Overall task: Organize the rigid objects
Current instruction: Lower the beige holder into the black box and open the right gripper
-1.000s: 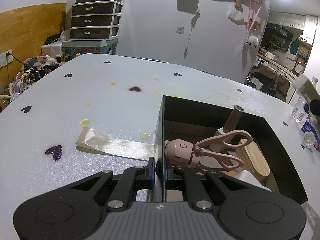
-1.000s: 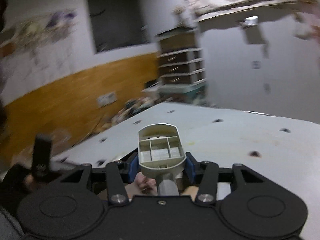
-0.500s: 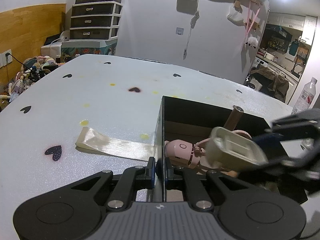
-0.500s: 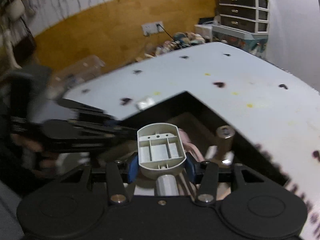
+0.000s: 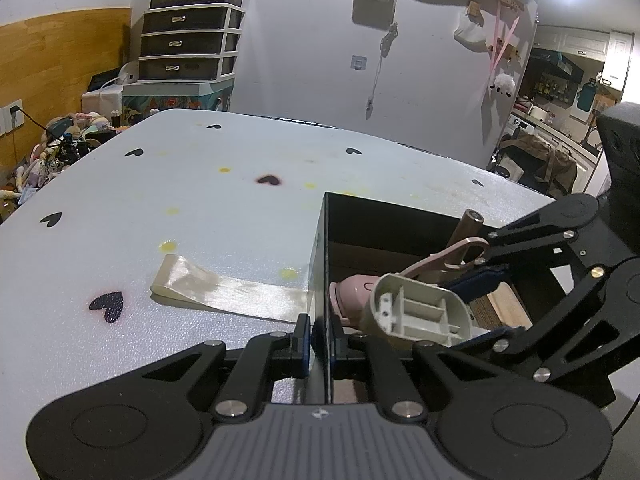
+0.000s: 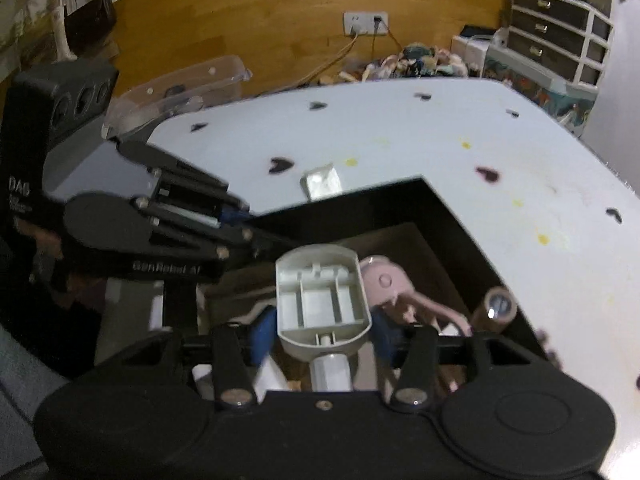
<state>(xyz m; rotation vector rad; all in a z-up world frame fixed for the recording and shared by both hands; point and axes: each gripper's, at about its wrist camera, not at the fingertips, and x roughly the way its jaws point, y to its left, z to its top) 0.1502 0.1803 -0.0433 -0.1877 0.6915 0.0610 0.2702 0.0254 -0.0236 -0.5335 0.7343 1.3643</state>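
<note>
A black open box (image 5: 326,240) (image 6: 452,208) stands on the white table. My left gripper (image 5: 320,334) is shut on the box's left wall. My right gripper (image 6: 322,330) (image 5: 486,300) is shut on a grey plastic part with ribbed compartments (image 6: 322,300) (image 5: 420,312) and holds it over the box, just above the contents. Inside lie a pink eyelash curler (image 5: 356,292) (image 6: 384,280), a brown cylinder (image 5: 466,226) (image 6: 498,306) and a wooden piece (image 5: 506,306).
A strip of clear tape (image 5: 224,290) lies on the table left of the box. The table (image 5: 200,200) has black heart marks and yellow spots. A drawer unit (image 5: 188,48) and floor clutter stand beyond the far left edge.
My right gripper has come in from the right with the grey part and now reaches lower and further into the box. My left gripper has stayed clamped on the wall.
</note>
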